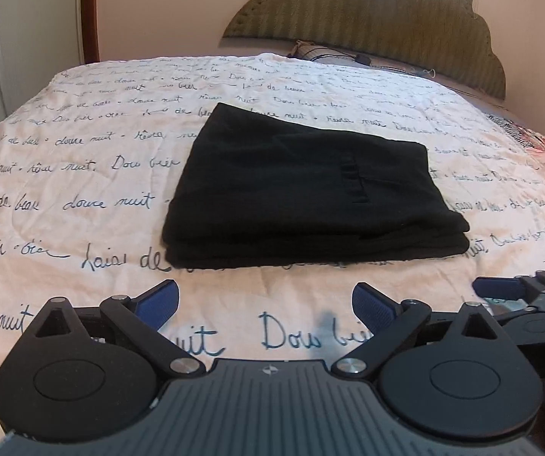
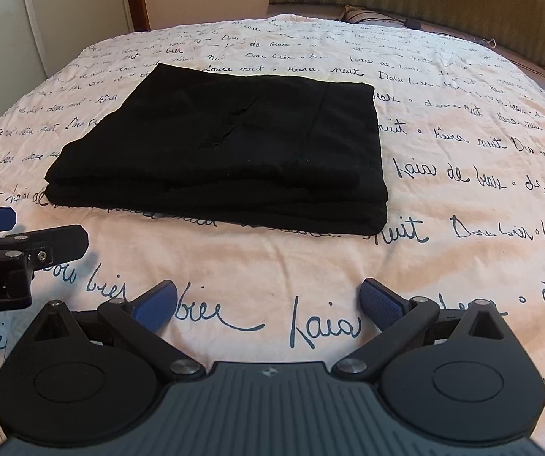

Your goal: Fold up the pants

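Pants [image 1: 303, 190], black and folded into a layered stack, lie beyond both grippers. The left gripper [image 1: 265, 307] and right gripper [image 2: 268, 306] hover side by side, jaws spread wide, empty, above a script-printed bedspread [image 1: 82, 174].

Soft even daylight, sharp focus, fisheye bending at edges.

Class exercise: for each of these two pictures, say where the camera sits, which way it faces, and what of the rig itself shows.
Left wrist: on the left gripper, facing the headboard over the pants; own open fingers, right gripper at right edge.
Right wrist: on the right gripper, same direction; left gripper at left edge.
Shared: pants, bedspread, headboard.
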### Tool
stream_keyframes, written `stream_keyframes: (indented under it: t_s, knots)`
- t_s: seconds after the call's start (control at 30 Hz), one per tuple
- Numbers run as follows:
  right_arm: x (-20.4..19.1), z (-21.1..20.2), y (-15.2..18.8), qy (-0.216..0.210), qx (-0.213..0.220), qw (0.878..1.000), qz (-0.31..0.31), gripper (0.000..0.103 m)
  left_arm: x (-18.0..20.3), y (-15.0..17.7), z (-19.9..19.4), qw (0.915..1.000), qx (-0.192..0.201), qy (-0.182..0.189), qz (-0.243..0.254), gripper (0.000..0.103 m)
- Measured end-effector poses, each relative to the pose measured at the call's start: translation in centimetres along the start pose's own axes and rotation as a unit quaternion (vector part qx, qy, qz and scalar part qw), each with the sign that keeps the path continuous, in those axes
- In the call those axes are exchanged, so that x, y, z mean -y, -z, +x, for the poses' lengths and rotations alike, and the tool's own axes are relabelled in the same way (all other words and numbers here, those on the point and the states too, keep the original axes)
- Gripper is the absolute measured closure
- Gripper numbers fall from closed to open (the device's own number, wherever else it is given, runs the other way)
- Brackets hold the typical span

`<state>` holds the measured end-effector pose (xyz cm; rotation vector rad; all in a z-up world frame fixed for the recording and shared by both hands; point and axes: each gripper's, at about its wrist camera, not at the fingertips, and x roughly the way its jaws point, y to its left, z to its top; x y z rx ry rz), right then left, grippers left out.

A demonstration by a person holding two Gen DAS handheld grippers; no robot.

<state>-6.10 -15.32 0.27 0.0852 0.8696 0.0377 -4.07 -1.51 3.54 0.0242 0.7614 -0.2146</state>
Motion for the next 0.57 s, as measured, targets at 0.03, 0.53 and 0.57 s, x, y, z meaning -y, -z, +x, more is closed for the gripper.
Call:
stream_keyframes:
  t_s: [0.03, 0.53, 0.57]
  knots:
    - [0.0, 0.1, -0.1, 0.0, -0.002, 1.0, -0.001, 0.0, 0.1, 0.0, 0.0, 1.0, 0.0, -0.003, -0.003, 0.003]
    - [0.0, 0.8, -0.2, 0.004, -0.02, 1.0, -0.005, 0.0, -0.9, 0.3, 0.8, 0.9983, -0.043, -0.034, -0.018, 0.002]
    - [0.0, 0.8, -0.3, 0.006, -0.021, 1.0, -0.006, 0.0, -1.0, 0.3, 0.9, 0.9984, -0.046, -0.028, -0.016, 0.002]
